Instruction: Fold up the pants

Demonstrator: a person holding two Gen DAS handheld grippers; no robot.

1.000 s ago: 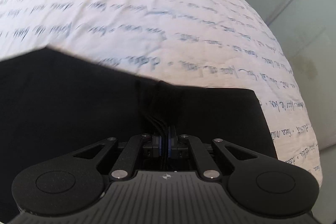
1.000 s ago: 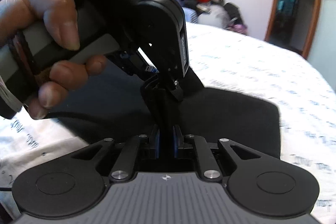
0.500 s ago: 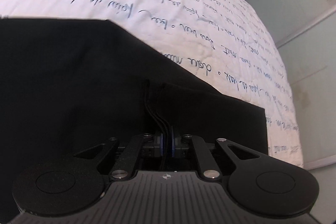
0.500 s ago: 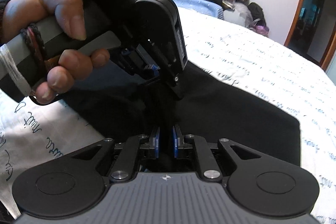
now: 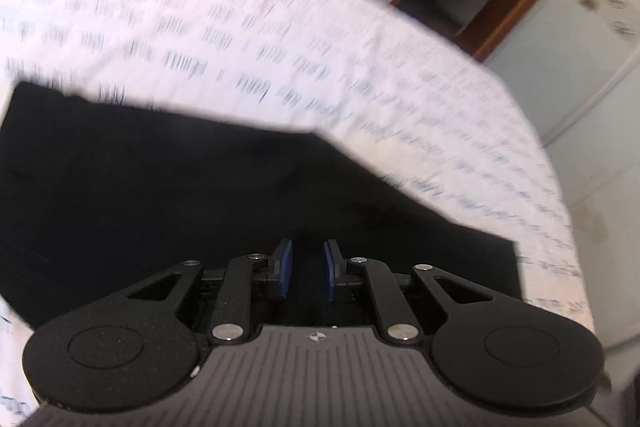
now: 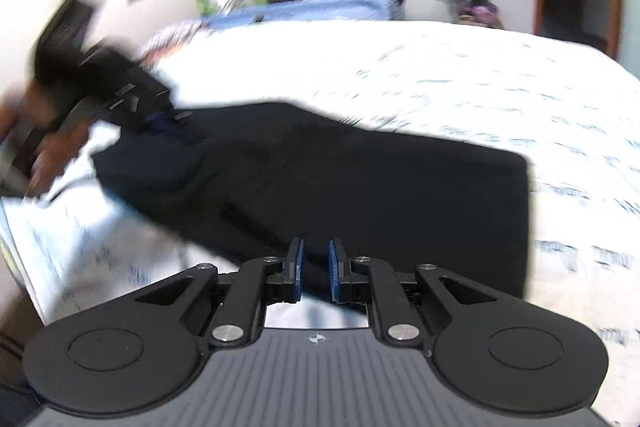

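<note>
The black pants [image 6: 360, 187] lie flat in a folded slab on the script-printed bed [image 6: 460, 79], released a moment ago: both the left tongs [image 5: 307, 269] and right tongs [image 6: 315, 270], earlier pinching bunched cloth, now gape empty, suggesting this fold is complete.

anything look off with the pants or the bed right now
Nothing stands out. The black pants lie flat on the white bedsheet, edges fairly straight. Both the left gripper and the right gripper are open and hold nothing. Motion blur hides any fine wrinkles.
</note>
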